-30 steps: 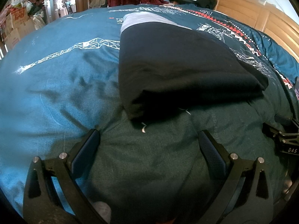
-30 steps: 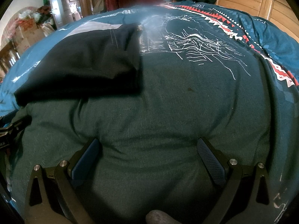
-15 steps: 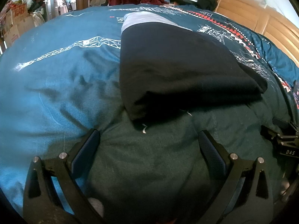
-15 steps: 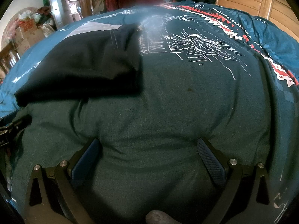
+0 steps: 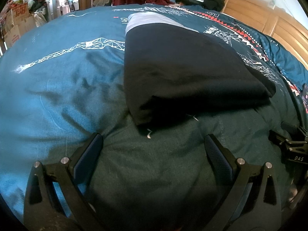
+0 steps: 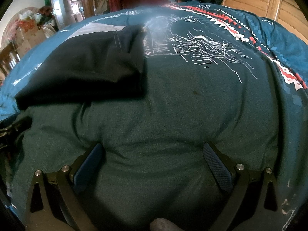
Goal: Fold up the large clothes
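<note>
On the bed (image 5: pixel 57 88), at twelve o'clock from the left claw (image 5: pixel 153 140): the black garment (image 5: pixel 182 73), already folded into a flat long packet, with a grey band (image 5: pixel 152 20) at the far end. Lies well inside the bed cover, probably so that both long edges can be reached from the near side.

Left claw: spread wide, pinching nothing, held low over the cover. Near corner of the packet just ahead of the fingers, not between them. Whether the pads touch the cover, cannot tell.

Right claw (image 6: pixel 153 148): also spread wide and empty, low over bare cover, with the same garment up at ten o'clock and clearly apart from it. Stands off to the side, probably to leave room for the packet.

Judging from this: most of the folding done, perhaps one last fold left. For that, would need the left claw forward to the near corner at twelve o'clock, the right claw across toward ten o'clock. Soft thin cloth, so layers may slip apart if only the top one gets pinched.
</note>
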Tool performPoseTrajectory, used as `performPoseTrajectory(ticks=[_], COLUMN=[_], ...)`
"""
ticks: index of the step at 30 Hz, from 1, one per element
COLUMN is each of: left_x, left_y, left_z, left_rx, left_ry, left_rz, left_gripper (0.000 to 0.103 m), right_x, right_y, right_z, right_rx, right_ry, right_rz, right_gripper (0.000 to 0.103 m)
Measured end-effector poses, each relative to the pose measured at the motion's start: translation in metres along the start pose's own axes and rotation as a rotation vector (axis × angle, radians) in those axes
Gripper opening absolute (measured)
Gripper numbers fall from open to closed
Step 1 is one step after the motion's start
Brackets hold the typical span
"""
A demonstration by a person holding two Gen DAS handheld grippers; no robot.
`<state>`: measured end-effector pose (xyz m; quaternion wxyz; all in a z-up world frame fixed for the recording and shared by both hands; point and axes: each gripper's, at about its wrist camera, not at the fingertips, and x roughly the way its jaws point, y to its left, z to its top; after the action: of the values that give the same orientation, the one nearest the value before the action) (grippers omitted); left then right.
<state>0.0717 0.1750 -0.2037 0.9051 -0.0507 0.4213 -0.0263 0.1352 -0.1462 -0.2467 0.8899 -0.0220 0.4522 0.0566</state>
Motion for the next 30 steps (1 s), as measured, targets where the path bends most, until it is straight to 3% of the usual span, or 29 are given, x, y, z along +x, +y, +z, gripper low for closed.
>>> performPoseTrajectory(ticks=[7, 17, 19, 25, 30], left_x=[-0.049, -0.197, -0.22, -0.245, -0.25], left_y=[0.0, -0.019, -0.026, -0.052, -0.056], left_z=[0.014, 0.041, 0.045, 0.049, 0.048], left_rx=[-0.011, -0.001, 0.03, 0.104, 0.091], left_ry=[-0.088, -0.355, -0.397, -0.432, -0.441], left_rz=[0.007, 0.05, 0.068, 0.081, 0.05], left_gripper=[0.103, 0.103, 0.103, 0.103, 0.103], right_x=[-0.022, -0.183, -0.206, -0.25, -0.277], right_y=[0.002, 0.044, 0.05, 0.063, 0.065], right_z=[0.017, 0.066, 0.076, 0.084, 0.084], right_rx=[0.024, -0.026, -0.021, -0.007, 0.017], right_ry=[0.042, -0.244, -0.26, -0.245, -0.283], right_rz=[0.03, 0.004, -0.009, 0.011, 0.011], right_gripper=[0.103, 0.103, 0.103, 0.103, 0.103])
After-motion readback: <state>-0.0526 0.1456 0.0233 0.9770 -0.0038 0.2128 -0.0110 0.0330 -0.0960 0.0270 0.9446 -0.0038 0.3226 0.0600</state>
